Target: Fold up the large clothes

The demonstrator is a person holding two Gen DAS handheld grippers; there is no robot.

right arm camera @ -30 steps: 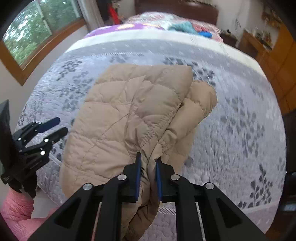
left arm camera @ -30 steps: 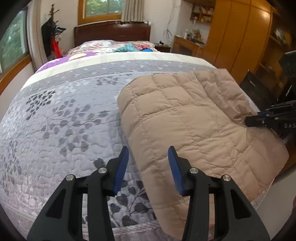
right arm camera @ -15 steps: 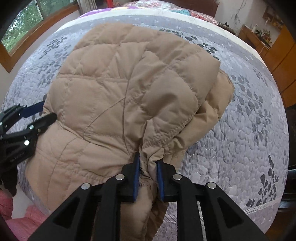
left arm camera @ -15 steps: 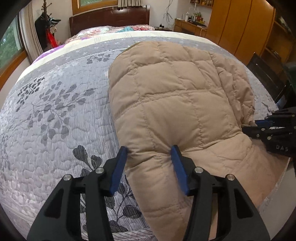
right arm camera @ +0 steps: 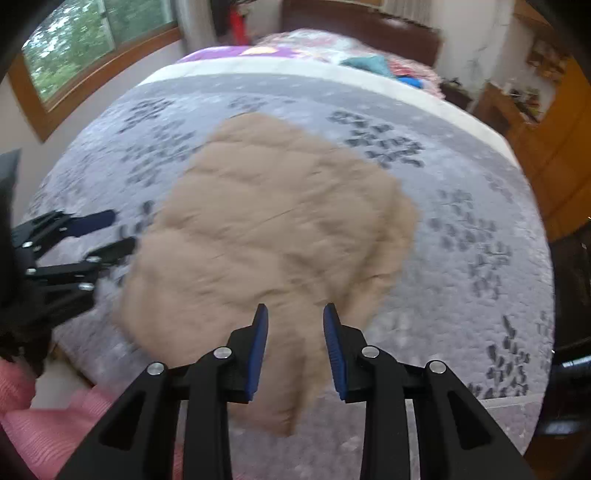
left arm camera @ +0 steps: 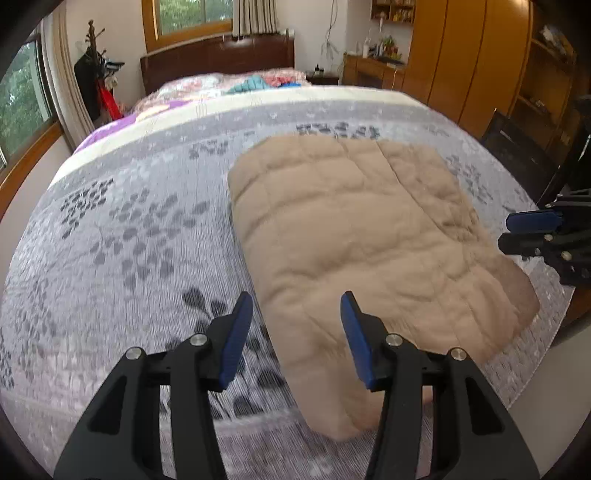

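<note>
Tan quilted jacket (left arm camera: 354, 236) lies folded at bed's (left arm camera: 129, 221) near edge, bare bedspread left; left gripper (left arm camera: 295, 332) fingers spread, right gripper (right arm camera: 295, 339) fingers opening, both clear of fabric.

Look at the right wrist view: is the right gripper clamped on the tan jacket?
No. The right gripper has its jaws opening, blue pads apart, with the tan jacket lying loose on the bed below.

Your bed (left arm camera: 122, 229) has a dark headboard (left arm camera: 218, 61); windows (left arm camera: 192, 14) sit behind it, wooden wardrobes (left arm camera: 469, 59) right of it.
</note>
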